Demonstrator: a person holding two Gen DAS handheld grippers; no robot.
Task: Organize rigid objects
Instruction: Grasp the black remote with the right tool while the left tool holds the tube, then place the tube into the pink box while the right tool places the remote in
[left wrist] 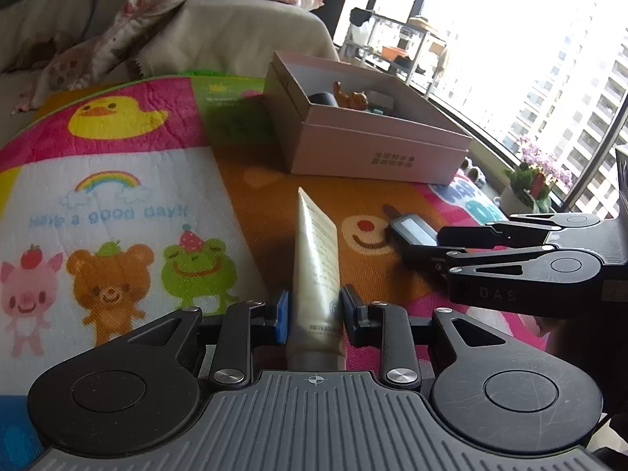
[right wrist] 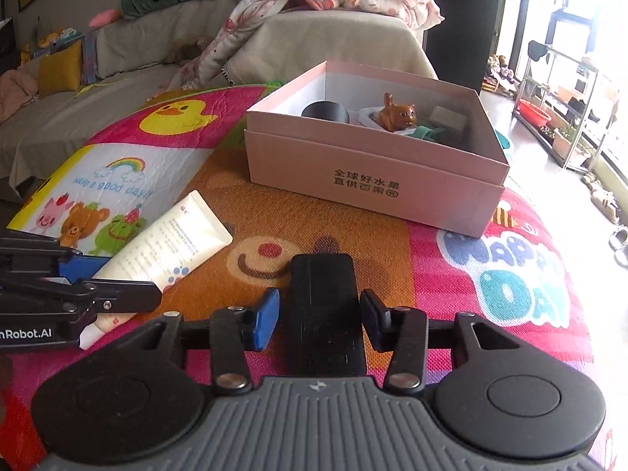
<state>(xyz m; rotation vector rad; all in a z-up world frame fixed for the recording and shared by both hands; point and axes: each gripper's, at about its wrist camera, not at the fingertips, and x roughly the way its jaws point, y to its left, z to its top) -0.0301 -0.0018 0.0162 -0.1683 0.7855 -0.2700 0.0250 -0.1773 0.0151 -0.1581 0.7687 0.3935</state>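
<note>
The left gripper (left wrist: 314,312) hugs the cream tube (left wrist: 316,259); the right gripper (right wrist: 320,312) sits a bit open around the black remote (right wrist: 322,306); squeeze firmly, then lift both to the pink box (right wrist: 369,180) near the mat's (right wrist: 451,286) far edge.

You see a cream-white tube (left wrist: 316,271) lying flat on the mat, its crimped end pointing far, toward the box. To its right lies a flat black remote-like device (right wrist: 324,314), lengthwise, also flat on the mat. Farther off stands an open pink box (right wrist: 373,172), holding an orange cat figurine (right wrist: 396,115) upright, a dark round object (right wrist: 325,112) and other small pieces.
</note>
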